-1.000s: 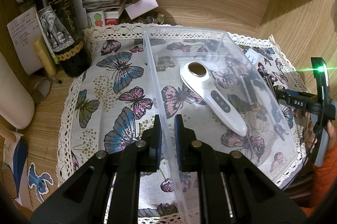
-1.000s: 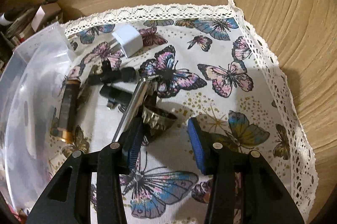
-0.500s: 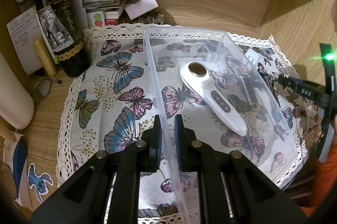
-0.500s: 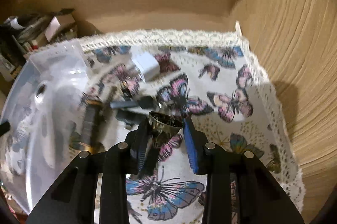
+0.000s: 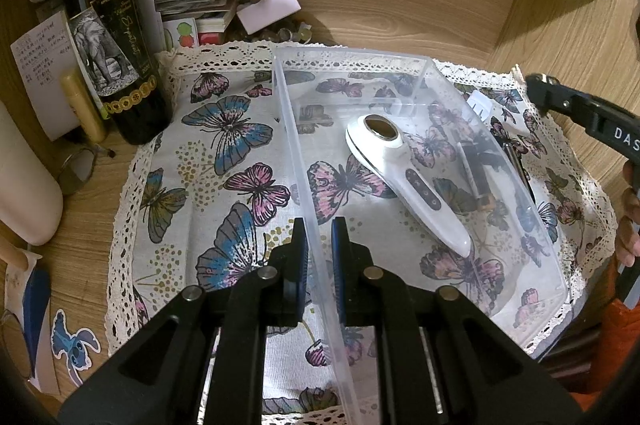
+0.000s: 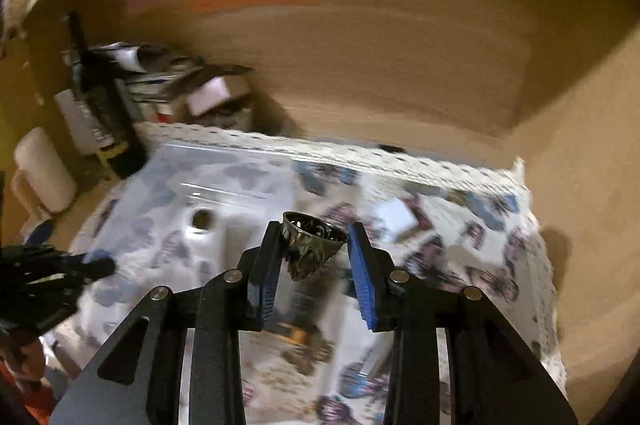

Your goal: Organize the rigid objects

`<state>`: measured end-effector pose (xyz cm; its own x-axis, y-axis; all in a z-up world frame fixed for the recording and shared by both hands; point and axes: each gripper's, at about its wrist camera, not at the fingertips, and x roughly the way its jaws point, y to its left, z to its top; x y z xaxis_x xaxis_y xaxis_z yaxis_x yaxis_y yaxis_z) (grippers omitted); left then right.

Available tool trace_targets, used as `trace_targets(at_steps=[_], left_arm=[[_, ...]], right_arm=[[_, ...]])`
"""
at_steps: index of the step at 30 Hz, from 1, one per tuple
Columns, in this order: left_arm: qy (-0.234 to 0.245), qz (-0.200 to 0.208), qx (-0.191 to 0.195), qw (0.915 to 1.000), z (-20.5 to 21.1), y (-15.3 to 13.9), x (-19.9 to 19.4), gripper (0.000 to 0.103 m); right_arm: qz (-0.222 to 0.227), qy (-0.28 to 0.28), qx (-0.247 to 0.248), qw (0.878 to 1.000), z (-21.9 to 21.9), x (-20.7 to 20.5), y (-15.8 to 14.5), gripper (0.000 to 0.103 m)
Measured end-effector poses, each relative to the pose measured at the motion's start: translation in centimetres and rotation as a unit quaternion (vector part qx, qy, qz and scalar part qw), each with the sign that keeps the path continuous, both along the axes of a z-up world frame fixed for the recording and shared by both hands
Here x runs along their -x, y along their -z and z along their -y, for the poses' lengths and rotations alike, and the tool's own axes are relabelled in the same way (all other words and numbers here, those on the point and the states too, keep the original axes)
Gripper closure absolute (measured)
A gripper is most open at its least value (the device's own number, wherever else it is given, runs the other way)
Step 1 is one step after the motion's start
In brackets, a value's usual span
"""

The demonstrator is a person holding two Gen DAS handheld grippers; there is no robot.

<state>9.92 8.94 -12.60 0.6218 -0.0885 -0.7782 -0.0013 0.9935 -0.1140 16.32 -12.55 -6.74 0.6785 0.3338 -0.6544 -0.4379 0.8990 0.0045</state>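
Since a second ago I am lifting the right tool (image 6: 314,257), clamped on a small metal cup (image 6: 310,239), off the cloth toward the clear bin (image 5: 500,161). My left tool (image 5: 318,245) is staying pinched on the bin's near-left wall. I am judging this the carry step; next calls for centring over the bin's open floor beside the white handheld device (image 5: 404,177) and spreading the fingers.

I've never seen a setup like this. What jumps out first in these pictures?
Probably the butterfly tablecloth, with a clear plastic box on it whose wall the left gripper pinches. A white handheld device lies inside the box, and a dark wine bottle stands left of the cloth. The right gripper holds a small dark metal cup in the air.
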Motion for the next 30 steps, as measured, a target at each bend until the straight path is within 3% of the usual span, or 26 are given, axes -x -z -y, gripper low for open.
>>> trace_targets(at_steps=[7,16,27,30], left_arm=[[-0.001,0.000,0.001,1.0000,0.0,0.0,0.0,0.092],[0.000,0.000,0.002,1.0000,0.0,0.0,-0.1,0.092],[0.000,0.001,0.000,1.0000,0.1,0.0,-0.1,0.092],[0.000,0.001,0.000,1.0000,0.1,0.0,-0.1,0.092]], right_arm=[[-0.016,-0.078,0.019,0.997,-5.1,1.0,1.1,0.073],[-0.059,-0.135,0.033,0.989,-8.9,2.1,3.1,0.073],[-0.093,-0.147,0.050,0.984,-10.0,2.5,4.2,0.072],[-0.085,-0.141,0.046,0.985,-9.7,2.5,3.9,0.066]])
